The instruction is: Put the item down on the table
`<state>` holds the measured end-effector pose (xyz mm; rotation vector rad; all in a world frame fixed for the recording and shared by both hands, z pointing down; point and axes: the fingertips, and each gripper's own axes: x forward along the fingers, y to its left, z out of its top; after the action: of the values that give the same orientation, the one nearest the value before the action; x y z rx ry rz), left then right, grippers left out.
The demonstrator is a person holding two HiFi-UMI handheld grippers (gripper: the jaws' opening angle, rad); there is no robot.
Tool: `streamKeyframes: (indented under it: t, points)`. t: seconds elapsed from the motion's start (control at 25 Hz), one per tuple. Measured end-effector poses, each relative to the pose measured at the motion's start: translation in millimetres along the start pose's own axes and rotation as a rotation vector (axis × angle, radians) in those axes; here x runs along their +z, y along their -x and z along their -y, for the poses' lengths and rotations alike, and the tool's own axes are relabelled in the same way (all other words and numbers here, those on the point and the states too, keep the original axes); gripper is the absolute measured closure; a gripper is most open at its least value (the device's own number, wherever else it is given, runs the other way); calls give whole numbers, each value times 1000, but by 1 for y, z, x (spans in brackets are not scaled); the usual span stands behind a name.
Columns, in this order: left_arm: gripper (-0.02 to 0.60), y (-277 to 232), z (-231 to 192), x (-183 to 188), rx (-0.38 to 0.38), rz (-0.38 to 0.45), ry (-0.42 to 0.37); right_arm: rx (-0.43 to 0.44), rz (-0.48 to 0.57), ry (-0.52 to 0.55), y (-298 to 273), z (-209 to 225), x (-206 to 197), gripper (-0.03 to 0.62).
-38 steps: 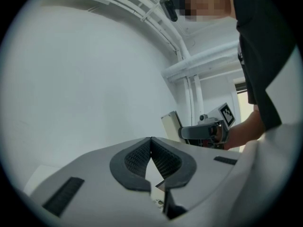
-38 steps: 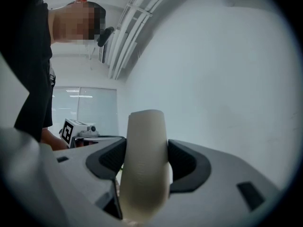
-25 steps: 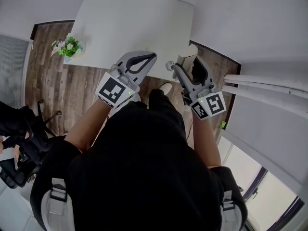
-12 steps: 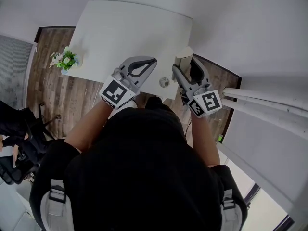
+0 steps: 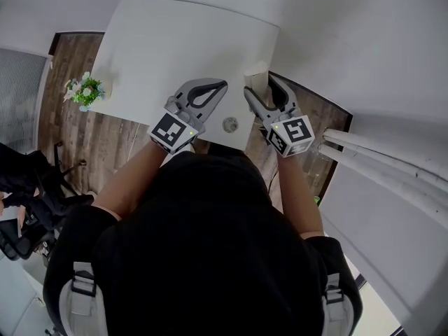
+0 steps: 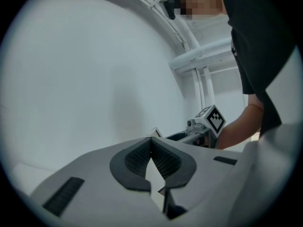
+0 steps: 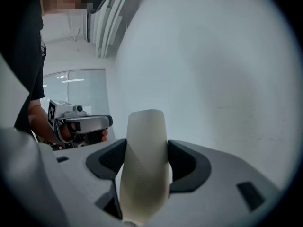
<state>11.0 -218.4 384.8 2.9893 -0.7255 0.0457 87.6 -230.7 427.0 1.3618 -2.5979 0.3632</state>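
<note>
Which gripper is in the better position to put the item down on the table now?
Right. The right gripper is shut on the item, at the right edge of the table. The left gripper is shut, with nothing between its jaws.

I can read no words, numbers or brand names anywhere. The only print I see is the black-and-white square markers (image 5: pixel 169 131) on the left gripper (image 5: pixel 219 87) and right gripper (image 5: pixel 257 85), and they carry no letters.
</note>
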Motion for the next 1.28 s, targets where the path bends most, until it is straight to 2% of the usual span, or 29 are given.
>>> streamKeyframes:
  t: [0.32, 0.84, 1.28]
  points:
    - [588, -24, -20, -27, 55, -17, 44, 44, -130, 54, -26, 24, -32, 316]
    - [588, -52, -41, -68, 93, -80, 42, 91, -362, 129, -72, 57, -102, 316]
    - [588, -79, -58, -112, 141, -139, 62, 172, -534, 188, -101, 73, -161, 316]
